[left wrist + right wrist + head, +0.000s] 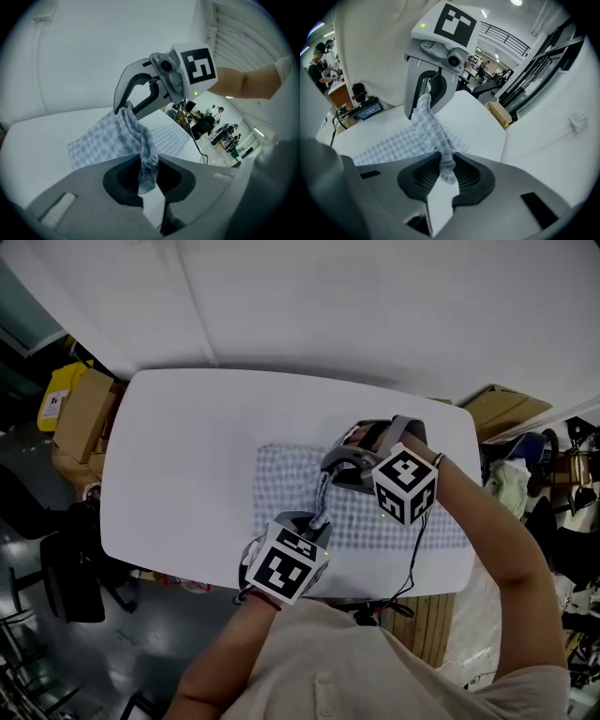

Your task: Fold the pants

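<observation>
Where the white rounded tabletop stands on a dark floor, brown cardboard boxes sit beside its left end. Blue-and-white checked pants lie lengthwise, left to right, across its near half. The left claw and right claw each pinch the lifted gathered edge.

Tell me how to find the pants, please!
Look at the big white table. The pants lie on its near right part, with one bunched edge lifted and pinched by the left gripper and the right gripper. They are the only cloth there, pale blue with tiny checks.
</observation>
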Tool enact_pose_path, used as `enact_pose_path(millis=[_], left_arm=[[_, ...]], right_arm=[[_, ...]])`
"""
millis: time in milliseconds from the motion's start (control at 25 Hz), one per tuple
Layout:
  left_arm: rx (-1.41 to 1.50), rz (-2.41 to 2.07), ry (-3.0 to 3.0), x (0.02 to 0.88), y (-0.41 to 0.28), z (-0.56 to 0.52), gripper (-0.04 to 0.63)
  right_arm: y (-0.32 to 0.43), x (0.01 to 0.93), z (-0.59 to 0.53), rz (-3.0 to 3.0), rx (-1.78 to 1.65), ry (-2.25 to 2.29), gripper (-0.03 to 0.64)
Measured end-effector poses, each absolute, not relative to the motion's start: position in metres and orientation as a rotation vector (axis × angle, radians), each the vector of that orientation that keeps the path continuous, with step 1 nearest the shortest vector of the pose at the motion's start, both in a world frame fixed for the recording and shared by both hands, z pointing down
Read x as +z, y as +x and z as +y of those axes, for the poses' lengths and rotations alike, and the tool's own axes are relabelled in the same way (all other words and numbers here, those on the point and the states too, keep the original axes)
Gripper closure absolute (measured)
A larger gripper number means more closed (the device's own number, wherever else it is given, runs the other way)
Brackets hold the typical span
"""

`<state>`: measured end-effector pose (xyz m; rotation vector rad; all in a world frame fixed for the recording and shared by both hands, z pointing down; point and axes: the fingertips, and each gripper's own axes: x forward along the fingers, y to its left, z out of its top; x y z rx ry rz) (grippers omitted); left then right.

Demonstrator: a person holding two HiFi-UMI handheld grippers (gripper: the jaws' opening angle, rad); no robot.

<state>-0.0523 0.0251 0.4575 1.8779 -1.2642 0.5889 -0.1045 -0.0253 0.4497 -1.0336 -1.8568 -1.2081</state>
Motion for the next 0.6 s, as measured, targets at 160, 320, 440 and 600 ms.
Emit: enact_pose_path(millis=[160, 320, 440, 600], left_arm=[[0.597, -1.218, 1.91, 0.457, -0.003, -0.001, 0.541], [0.614, -1.161, 1.948, 0.457, 0.041, -0.022, 0.541], [0.642, -1.126, 1.958, 0.463, 0.066, -0.034, 0.541], [0.69, -1.091, 1.922, 0.489, 0.088, -0.046, 0.541]], right_arm=[[-0.056, 0.452, -0.052, -1.862, -1.174, -0.991, 0.531], [-0.013, 0.451, -0.076, -1.879, -1.126, -0.938, 0.529], [0.012, 0.458, -0.091, -1.886, -1.097, -0.902, 0.528], [0.037, 0.485, -0.104, -1.871, -1.074, -0.88, 0.525]])
